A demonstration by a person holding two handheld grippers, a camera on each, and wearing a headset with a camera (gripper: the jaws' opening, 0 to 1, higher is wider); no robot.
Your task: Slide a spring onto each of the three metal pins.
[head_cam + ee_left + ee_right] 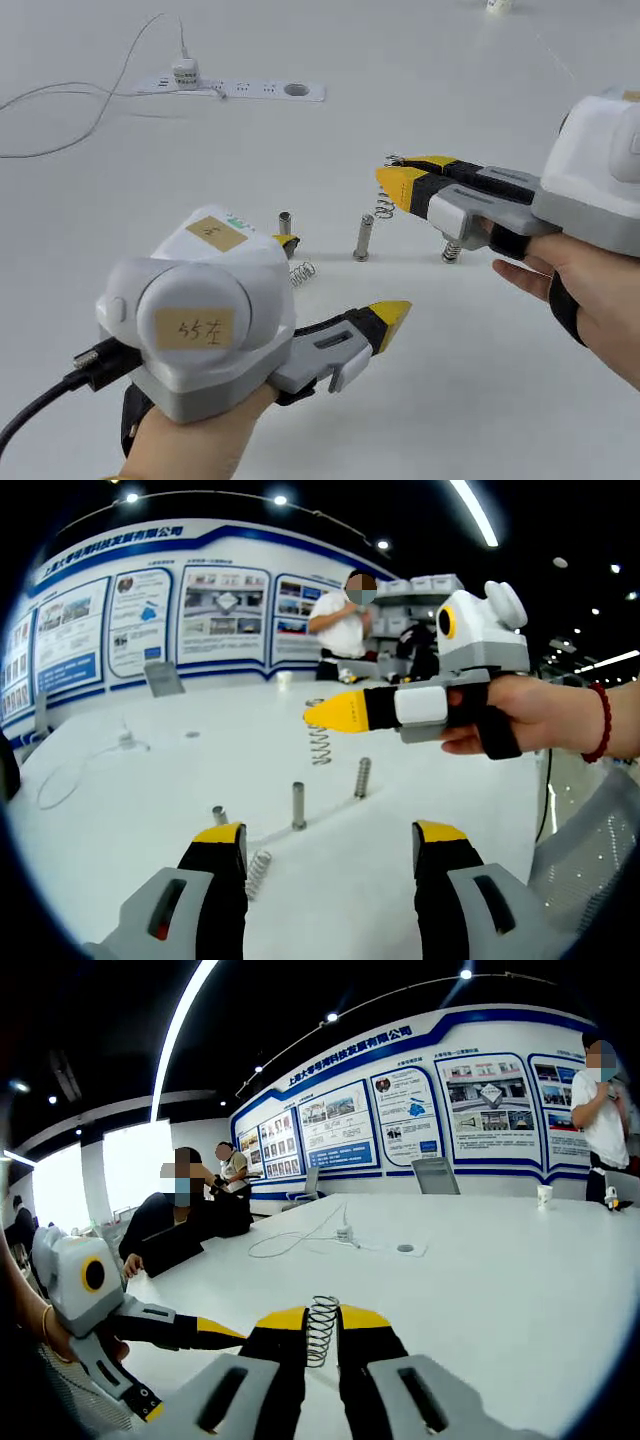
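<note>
— How is the held spring [385, 208] best brought onto a pin?

— It is judged that it should be kept hanging upright, with its open lower end lined up over the top of the middle pin [363, 238]. That pin is bare and stands just below and beside the spring. The spring is then best lowered slowly and released only once the coils are caught around the shaft (a tilt would likely snag it on the tip). It is pinched near its upper end by the right tongs [398, 172], which are closed on it.

— And how does it look?

— A thin coil of bright wire is seen, short and evenly wound. Beyond it, the right-hand pin [452, 250] is already sleeved with a spring, and the left pin [285, 222] is bare. A loose spring [302, 272] lies on the white desk [450, 380], just inside one jaw of the left tongs [338, 276]. These are spread wide, and nothing is held in them.
</note>
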